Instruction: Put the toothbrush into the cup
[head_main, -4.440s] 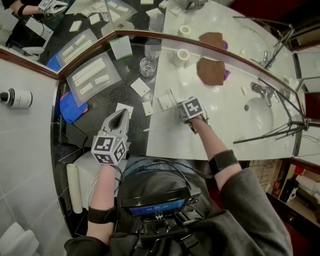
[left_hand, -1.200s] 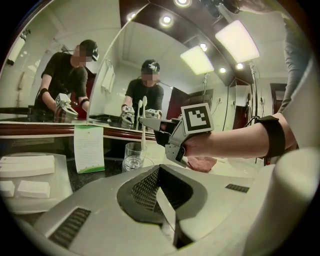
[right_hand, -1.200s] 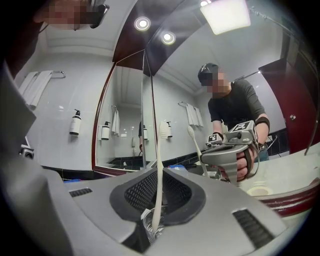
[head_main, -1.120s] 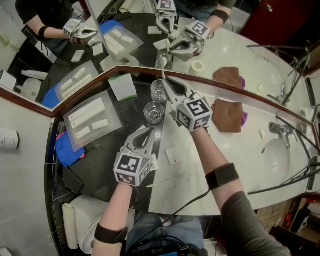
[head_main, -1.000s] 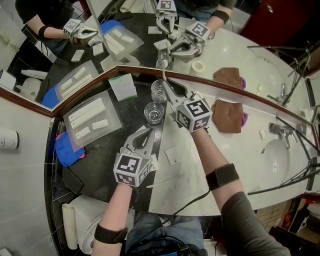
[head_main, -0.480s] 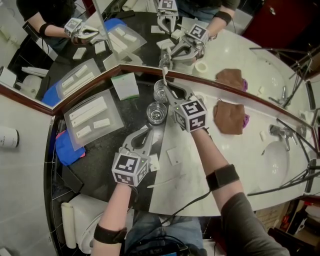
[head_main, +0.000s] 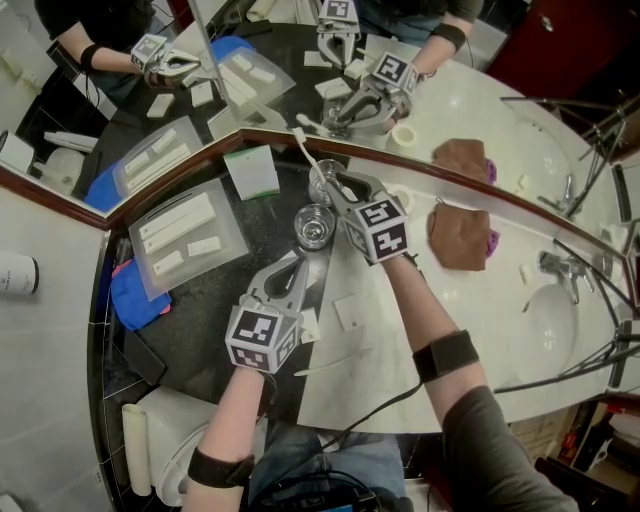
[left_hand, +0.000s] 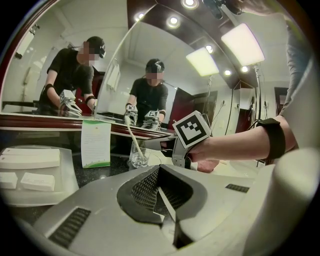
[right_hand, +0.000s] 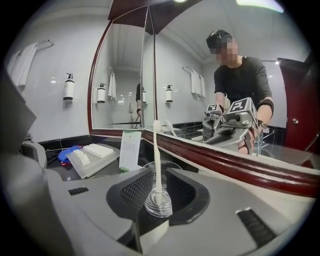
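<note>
Already the toothbrush (right_hand: 157, 150) stands in the cup (right_hand: 158, 202), a clear glass on the dark counter (head_main: 215, 300) close under the mirror (head_main: 250, 60); its white handle leans up and away over the rim, the lower end resting at the bottom of the glass. The right gripper (right_hand: 156, 186) is at that cup with its jaws apart; they have just been opening, and the handle and the glass show in the gap between them, but neither pad presses on the brush or the glass. The left gripper (head_main: 298, 262) is held back, nearer the person, jaws closed together on nothing; it points toward the same spot. A second glass (head_main: 313, 226) sits just beside the cup, on the near side, between the two grippers; whether it touches the cup I cannot tell. A white card with a green edge (head_main: 252, 172) stands against the mirror frame to the left; further left lies a clear tray (head_main: 185, 235) holding white boxes, with a blue cloth (head_main: 135, 295) at its near edge. A brown cloth (head_main: 458, 235) lies on the pale counter to the right.
</note>
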